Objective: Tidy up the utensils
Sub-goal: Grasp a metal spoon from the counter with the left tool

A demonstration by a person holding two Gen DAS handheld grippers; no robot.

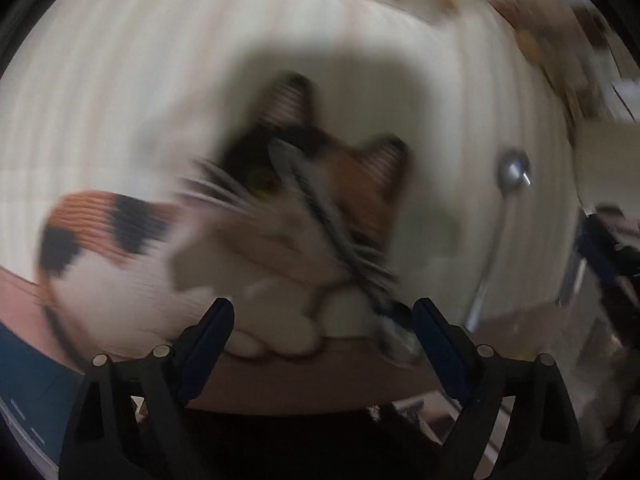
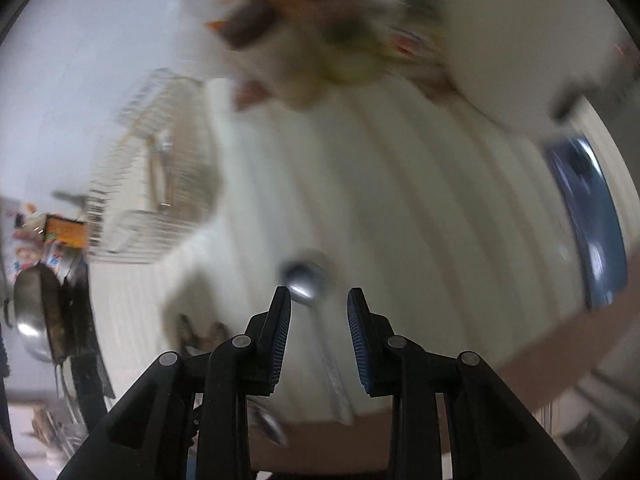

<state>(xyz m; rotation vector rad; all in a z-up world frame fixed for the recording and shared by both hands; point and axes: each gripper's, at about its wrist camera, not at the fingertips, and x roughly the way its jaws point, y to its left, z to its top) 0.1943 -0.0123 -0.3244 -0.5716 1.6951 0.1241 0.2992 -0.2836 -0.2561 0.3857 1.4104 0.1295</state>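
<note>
We see the right gripper [image 2: 319,334] part-open above a blurred spoon [image 2: 306,276] on the white ribbed table [image 2: 420,208], wire rack [image 2: 152,184] at left

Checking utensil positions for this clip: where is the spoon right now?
In the left wrist view the spoon lies on the white mat, right of the cat picture.

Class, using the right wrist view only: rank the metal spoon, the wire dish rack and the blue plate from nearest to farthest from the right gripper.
1. Metal spoon: nearest, its bowl just beyond the tips of the right gripper, its handle running back between the open jaws.
2. Blue plate: off to the right, at the mat's edge.
3. Wire dish rack: farthest, upper left; blurred.
</note>
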